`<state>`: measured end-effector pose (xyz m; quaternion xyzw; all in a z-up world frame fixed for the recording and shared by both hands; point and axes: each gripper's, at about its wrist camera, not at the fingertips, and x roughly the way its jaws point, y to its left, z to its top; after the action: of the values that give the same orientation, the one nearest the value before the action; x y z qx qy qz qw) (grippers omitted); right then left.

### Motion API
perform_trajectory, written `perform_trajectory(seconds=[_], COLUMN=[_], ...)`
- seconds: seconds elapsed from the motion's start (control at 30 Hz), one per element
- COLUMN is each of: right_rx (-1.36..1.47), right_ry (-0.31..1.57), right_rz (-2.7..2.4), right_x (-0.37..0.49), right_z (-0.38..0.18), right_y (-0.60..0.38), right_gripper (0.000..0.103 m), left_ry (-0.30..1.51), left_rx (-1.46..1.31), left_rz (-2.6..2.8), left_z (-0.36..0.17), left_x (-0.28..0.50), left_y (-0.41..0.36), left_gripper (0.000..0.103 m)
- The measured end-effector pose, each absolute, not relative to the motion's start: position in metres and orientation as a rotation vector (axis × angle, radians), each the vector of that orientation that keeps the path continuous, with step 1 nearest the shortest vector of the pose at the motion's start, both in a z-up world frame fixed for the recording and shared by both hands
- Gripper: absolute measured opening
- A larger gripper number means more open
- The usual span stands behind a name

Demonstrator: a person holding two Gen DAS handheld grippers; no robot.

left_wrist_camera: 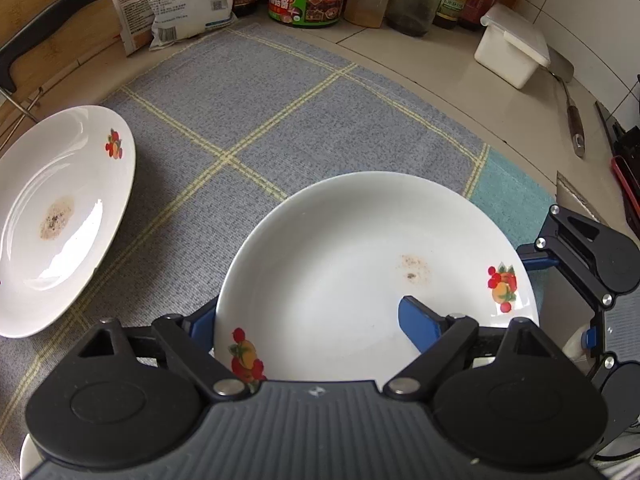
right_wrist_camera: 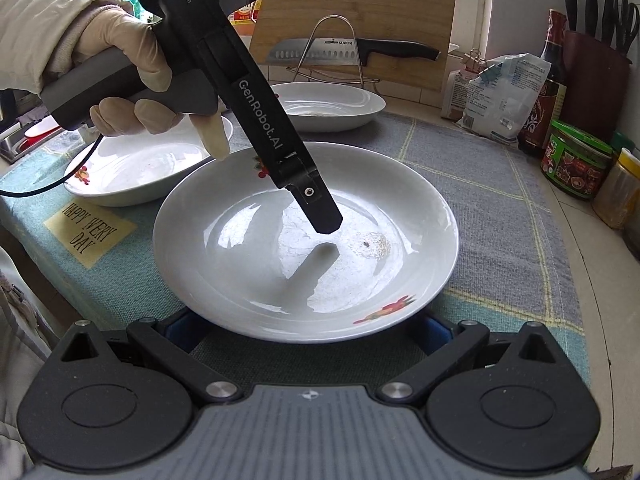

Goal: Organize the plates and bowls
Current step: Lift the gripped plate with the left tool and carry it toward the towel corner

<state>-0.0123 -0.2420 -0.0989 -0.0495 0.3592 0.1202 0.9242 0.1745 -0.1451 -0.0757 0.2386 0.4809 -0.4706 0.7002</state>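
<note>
Grey checked cloth (left_wrist_camera: 256, 120) covers the counter. On it the near plate (left_wrist_camera: 360, 264) is straddled by the left gripper (left_wrist_camera: 308, 332): one blue finger (left_wrist_camera: 420, 326) lies over the plate's inside, the other is outside the rim, and the jaws stand apart. Only the right wrist view shows the right gripper (right_wrist_camera: 308, 330) open, its fingers apart at the plate's near edge, and a gloved hand (right_wrist_camera: 132, 68). A second plate (left_wrist_camera: 60, 220) lies well apart.
</note>
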Motion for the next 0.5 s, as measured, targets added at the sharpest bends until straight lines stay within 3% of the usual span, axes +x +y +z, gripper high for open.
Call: perform_trajectory(seconds=[0.5], right_rx=[-0.114], right_ry=[0.762], right_rz=[0.254], right_x=[-0.0064], right_z=[-0.0955], right_y=[-0.2397], right_gripper=[0.103], left_ry=[1.120], left_rx=[0.510], left_rz=[-1.128], left_z=[-0.0748], left_x=[0.1822], left_y=[-0.1452], left_gripper=[0.089])
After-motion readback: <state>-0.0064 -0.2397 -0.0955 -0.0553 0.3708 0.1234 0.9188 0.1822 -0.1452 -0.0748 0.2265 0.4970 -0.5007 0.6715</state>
